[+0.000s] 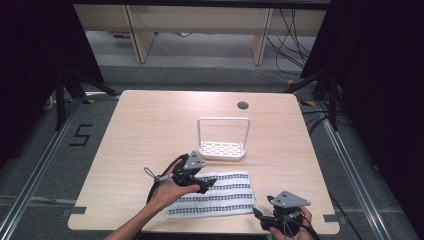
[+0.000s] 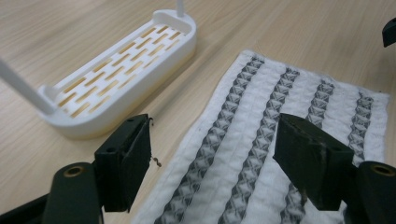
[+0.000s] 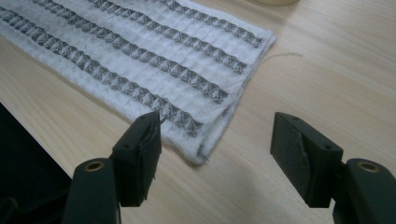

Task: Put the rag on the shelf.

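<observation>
Two spread grippers bracket the flat white cloth with grey woven stripes [image 1: 212, 195], left gripper [image 2: 212, 161] over its far edge, right gripper [image 3: 215, 156] beside its near corner; approach step, pinching corners likely next.

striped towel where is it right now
In the high view the striped towel lies flat near the table's front edge, just in front of the white rack, between both grippers.

Towel [image 1: 215, 196] before rack [image 1: 223, 148]
</observation>
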`<state>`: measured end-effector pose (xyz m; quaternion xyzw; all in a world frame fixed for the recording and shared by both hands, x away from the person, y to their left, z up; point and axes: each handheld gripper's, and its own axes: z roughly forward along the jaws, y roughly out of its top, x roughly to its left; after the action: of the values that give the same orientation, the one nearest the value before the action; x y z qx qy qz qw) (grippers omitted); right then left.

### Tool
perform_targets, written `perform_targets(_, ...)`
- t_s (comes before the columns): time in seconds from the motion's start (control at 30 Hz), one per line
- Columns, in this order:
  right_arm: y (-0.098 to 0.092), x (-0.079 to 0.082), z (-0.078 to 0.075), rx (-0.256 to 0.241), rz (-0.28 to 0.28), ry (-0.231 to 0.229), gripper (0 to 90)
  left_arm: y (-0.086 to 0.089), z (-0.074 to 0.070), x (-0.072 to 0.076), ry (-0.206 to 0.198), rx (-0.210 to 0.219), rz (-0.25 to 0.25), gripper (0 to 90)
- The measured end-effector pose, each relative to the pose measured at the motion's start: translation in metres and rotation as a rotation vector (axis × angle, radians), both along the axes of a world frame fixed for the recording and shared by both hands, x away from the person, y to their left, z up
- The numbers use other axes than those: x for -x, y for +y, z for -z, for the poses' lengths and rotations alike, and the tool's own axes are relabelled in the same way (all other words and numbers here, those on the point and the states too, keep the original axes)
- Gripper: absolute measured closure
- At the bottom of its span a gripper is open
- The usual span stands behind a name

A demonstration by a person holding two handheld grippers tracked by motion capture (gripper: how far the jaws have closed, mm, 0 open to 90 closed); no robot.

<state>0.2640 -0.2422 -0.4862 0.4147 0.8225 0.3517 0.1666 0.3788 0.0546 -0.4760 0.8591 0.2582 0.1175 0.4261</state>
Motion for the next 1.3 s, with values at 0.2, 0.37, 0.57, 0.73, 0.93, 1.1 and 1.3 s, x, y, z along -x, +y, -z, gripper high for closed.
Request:
perform_targets(0.2, 0.003, -0.004, 0.003, 0.024, -0.033, -0.006, 37.6, -0.028, 0.001, -0.009, 0.028, -0.001, 0.049, 28.1)
perform_targets(0.37, 0.006, -0.006, 0.005, 0.042, -0.018, 0.010, 39.3, -0.049, 0.002, -0.020, 0.050, 0.005, 0.080, 29.3)
perform_targets(0.57, 0.010, -0.006, 0.007, 0.045, -0.003, 0.048, 41.5, -0.063, 0.009, -0.027, 0.059, -0.029, 0.110, 31.5)
perform_targets(0.73, 0.013, -0.006, 0.009, 0.054, -0.018, 0.045, 42.5, -0.078, 0.014, -0.035, 0.065, -0.064, 0.131, 32.0)
perform_targets(0.93, 0.013, -0.006, 0.010, 0.049, -0.020, 0.042, 43.4, -0.090, 0.016, -0.043, 0.082, -0.067, 0.151, 32.8)
perform_targets(1.1, 0.014, -0.007, 0.010, 0.046, -0.013, 0.052, 43.8, -0.101, 0.019, -0.046, 0.085, -0.080, 0.171, 34.8)
perform_targets(1.3, 0.013, -0.008, 0.011, 0.048, -0.007, 0.064, 44.2, -0.108, 0.027, -0.054, 0.105, -0.066, 0.183, 38.8)
